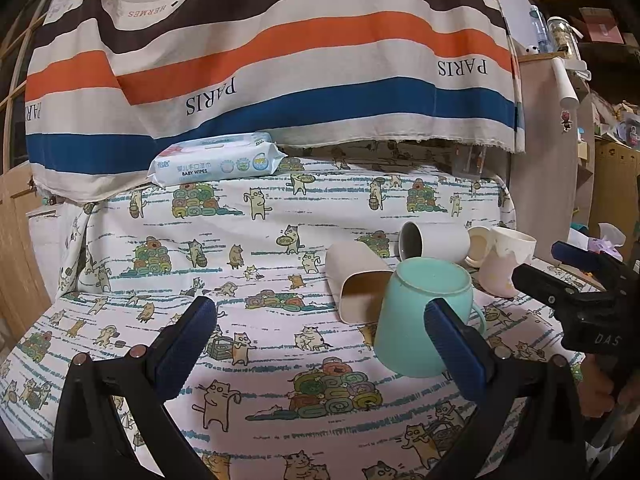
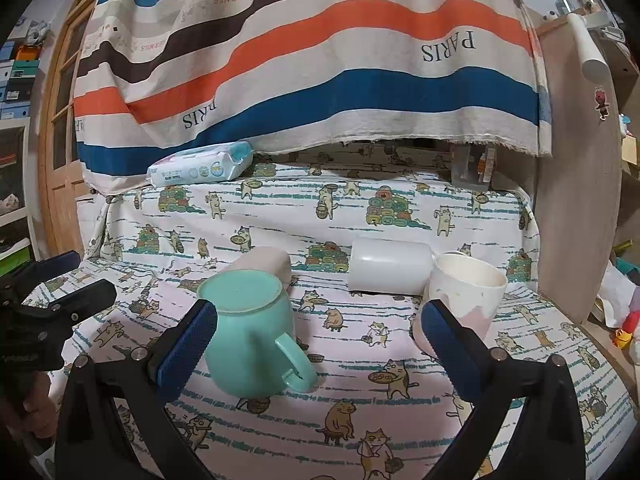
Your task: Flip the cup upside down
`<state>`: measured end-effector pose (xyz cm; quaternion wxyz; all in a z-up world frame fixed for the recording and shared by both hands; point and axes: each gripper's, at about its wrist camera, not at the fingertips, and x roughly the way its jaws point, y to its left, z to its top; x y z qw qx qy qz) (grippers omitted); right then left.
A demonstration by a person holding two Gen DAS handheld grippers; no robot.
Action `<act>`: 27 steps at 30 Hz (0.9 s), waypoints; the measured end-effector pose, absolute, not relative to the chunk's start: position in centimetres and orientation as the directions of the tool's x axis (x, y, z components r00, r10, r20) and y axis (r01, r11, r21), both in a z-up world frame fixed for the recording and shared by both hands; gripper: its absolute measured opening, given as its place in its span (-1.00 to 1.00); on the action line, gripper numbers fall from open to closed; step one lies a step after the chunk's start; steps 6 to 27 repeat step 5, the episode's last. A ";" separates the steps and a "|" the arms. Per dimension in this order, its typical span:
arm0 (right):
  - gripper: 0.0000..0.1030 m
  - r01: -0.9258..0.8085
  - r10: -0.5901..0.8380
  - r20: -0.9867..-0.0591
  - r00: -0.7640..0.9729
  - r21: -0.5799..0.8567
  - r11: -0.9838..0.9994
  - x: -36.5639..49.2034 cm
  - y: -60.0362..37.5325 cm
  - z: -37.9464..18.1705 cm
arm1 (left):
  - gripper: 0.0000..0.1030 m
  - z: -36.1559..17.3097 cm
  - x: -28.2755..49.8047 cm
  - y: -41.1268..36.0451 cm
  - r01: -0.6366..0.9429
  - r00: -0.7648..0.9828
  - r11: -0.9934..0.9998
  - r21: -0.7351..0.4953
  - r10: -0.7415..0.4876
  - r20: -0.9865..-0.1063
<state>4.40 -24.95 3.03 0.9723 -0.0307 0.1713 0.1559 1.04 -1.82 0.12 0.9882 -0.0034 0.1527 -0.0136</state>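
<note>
Sitting inverted, teal mug (image 2: 250, 336) beside right claw (image 2: 316, 340), untouched.

A lived-in home is indicated: a cat-print sheet (image 1: 260, 240), a striped cloth (image 1: 280, 60), baby wipes (image 1: 216, 160), a wooden door (image 2: 60, 120) and cluttered shelves (image 1: 580, 20) are seen.

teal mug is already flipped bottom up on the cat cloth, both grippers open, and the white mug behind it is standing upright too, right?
Not quite: the white mug lies on its side, as the right wrist view shows. The rest holds: the teal mug sits bottom up on the cat cloth, and the left gripper and right gripper are open.
</note>
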 end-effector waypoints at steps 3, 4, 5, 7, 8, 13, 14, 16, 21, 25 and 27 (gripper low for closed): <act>0.99 -0.311 0.290 -0.343 0.893 -0.007 0.950 4.4 -25.0 3.0 | 1.00 0.1 1.1 -1.9 0.024 0.953 1.000 -0.010 -0.026 -0.302; 0.99 -0.311 0.290 -0.343 0.893 -0.007 0.950 4.4 -25.0 3.0 | 1.00 0.1 1.1 -1.9 0.025 0.953 1.000 -0.010 -0.027 -0.302; 0.99 -0.311 0.290 -0.342 0.894 -0.007 0.950 4.4 -25.0 3.0 | 1.00 0.1 1.1 -1.9 0.026 0.953 1.000 -0.010 -0.028 -0.302; 0.99 -0.311 0.290 -0.342 0.894 -0.007 0.950 4.4 -25.0 3.0 | 1.00 0.1 1.1 -1.9 0.026 0.953 1.000 -0.010 -0.028 -0.302; 0.99 -0.311 0.290 -0.342 0.894 -0.007 0.950 4.4 -25.0 3.0 | 1.00 0.1 1.1 -1.9 0.026 0.953 1.000 -0.010 -0.028 -0.302; 0.99 -0.311 0.290 -0.342 0.894 -0.007 0.950 4.4 -25.0 3.0 | 1.00 0.1 1.1 -1.9 0.026 0.953 1.000 -0.010 -0.028 -0.302; 0.99 -0.311 0.290 -0.342 0.894 -0.007 0.950 4.4 -25.0 3.0 | 1.00 0.1 1.1 -1.9 0.026 0.953 1.000 -0.010 -0.028 -0.302; 0.99 -0.311 0.290 -0.342 0.894 -0.007 0.950 4.4 -25.0 3.0 | 1.00 0.1 1.1 -1.9 0.026 0.953 1.000 -0.010 -0.028 -0.302; 0.99 -0.311 0.290 -0.342 0.894 -0.007 0.950 4.4 -25.0 3.0 | 1.00 0.1 1.1 -1.9 0.026 0.953 1.000 -0.010 -0.028 -0.302; 0.99 -0.311 0.290 -0.342 0.894 -0.007 0.950 4.4 -25.0 3.0 | 1.00 0.1 1.1 -1.9 0.026 0.953 1.000 -0.010 -0.028 -0.302; 0.99 -0.311 0.290 -0.342 0.894 -0.007 0.950 4.4 -25.0 3.0 | 1.00 0.1 1.1 -1.9 0.026 0.953 1.000 -0.010 -0.028 -0.302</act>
